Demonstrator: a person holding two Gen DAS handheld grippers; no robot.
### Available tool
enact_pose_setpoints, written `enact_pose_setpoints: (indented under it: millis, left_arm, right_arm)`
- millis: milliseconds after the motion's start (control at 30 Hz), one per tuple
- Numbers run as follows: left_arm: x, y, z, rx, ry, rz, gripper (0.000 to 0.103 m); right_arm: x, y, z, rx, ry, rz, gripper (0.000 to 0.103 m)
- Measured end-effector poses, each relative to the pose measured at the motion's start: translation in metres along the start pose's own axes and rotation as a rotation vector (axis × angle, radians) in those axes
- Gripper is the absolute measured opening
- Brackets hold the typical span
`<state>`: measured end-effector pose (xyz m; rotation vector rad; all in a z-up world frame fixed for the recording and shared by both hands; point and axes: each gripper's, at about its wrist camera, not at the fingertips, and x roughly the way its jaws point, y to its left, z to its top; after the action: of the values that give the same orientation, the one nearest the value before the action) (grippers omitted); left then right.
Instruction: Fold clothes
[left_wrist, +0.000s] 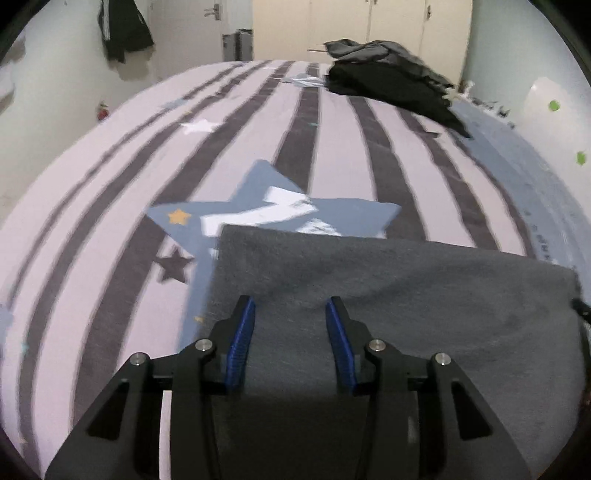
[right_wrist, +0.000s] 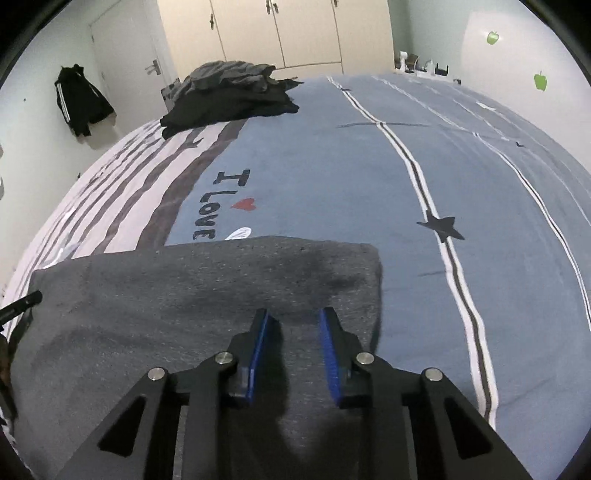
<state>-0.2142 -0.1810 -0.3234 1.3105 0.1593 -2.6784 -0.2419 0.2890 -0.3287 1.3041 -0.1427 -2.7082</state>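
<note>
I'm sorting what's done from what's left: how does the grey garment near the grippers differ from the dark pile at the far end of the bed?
The grey garment lies flat with straight edges; the dark pile is a crumpled heap. The grey garment looks like one mid-grey piece; the dark pile seems to hold several pieces, black under grey. Both rest on the bedspread.

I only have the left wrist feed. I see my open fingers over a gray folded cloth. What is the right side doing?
Observer: The right gripper is open too, above the gray cloth near its right edge.
Operator: What lies past that edge?
Observer: Blue bedding printed "I LOVE" with a red heart.
Operator: Other clothes?
Observer: A dark pile lies at the far end of the bed.
</note>
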Motion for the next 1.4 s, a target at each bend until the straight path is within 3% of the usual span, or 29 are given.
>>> enact_pose_setpoints:
  millis: [67,133,200,267,433,667,867,1033,1200,1300,1400]
  left_arm:
    - [0.000,0.009,0.003,-0.039,0.008,-0.024,0.038]
    - [-0.008,0.009,0.004,-0.024,-0.015,-0.002,0.038]
    - [-0.022,0.011,0.004,0.007,-0.067,0.085,0.039]
    - [-0.035,0.017,0.001,0.000,-0.078,0.045,0.040]
    - [-0.081,0.022,-0.021,-0.021,-0.113,-0.060,0.052]
    - [-0.127,0.003,-0.057,0.007,-0.146,-0.129,0.055]
    - [-0.136,0.008,-0.070,-0.045,-0.113,-0.144,0.056]
    - [-0.140,0.018,-0.077,-0.091,-0.098,-0.148,0.056]
    - [-0.140,0.021,-0.081,-0.116,-0.092,-0.160,0.056]
    - [-0.139,0.019,-0.082,-0.109,-0.093,-0.167,0.056]
    - [-0.137,0.019,-0.083,-0.100,-0.091,-0.171,0.056]
  right_arm:
    - [0.003,-0.003,0.004,0.008,-0.007,-0.011,0.021]
    - [0.000,-0.012,0.007,0.029,-0.016,-0.024,0.022]
    - [-0.009,-0.019,0.008,0.022,-0.038,-0.054,0.025]
    - [-0.015,-0.033,0.006,0.031,-0.043,-0.097,0.029]
    - [-0.044,-0.059,-0.006,0.061,-0.077,-0.042,0.029]
    - [-0.080,-0.048,-0.044,0.024,-0.055,0.084,0.041]
    - [-0.089,-0.040,-0.077,0.004,0.026,0.112,0.043]
    - [-0.079,-0.049,-0.095,0.059,0.062,0.154,0.048]
    - [-0.077,-0.040,-0.091,0.083,0.092,0.223,0.050]
    - [-0.072,-0.030,-0.089,0.041,0.108,0.213,0.050]
    - [-0.066,-0.038,-0.084,0.088,0.123,0.277,0.051]
